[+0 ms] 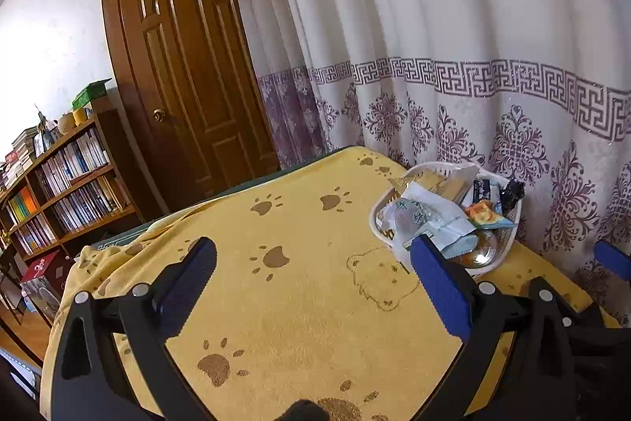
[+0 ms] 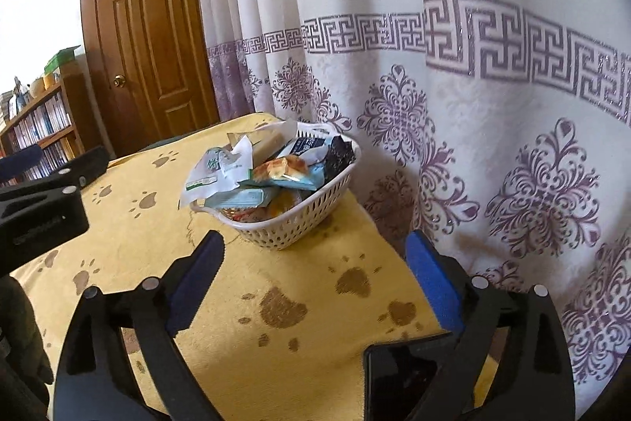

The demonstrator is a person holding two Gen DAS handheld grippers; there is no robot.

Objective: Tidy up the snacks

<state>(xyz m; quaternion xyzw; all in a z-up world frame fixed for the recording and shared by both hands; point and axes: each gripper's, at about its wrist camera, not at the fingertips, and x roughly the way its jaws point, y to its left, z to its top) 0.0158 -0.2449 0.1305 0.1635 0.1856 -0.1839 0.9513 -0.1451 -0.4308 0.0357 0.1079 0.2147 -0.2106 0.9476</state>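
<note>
A white slotted basket (image 2: 299, 219) (image 1: 508, 243) heaped with wrapped snacks (image 2: 252, 172) (image 1: 426, 216) stands at the table's far right, close to the curtain. My left gripper (image 1: 311, 255) is open over the yellow paw-print cloth (image 1: 284, 302), to the left of the basket, its right finger overlapping the basket's near rim in the view. My right gripper (image 2: 315, 255) is open just in front of the basket with nothing between its blue pads. The left gripper (image 2: 43, 192) shows at the left edge of the right wrist view.
A black phone (image 2: 402, 381) lies on the cloth near the table's front right corner. The patterned curtain (image 2: 473, 105) hangs right behind the basket. A wooden door (image 1: 189, 66) and a bookshelf (image 1: 59, 192) stand beyond the table's left side.
</note>
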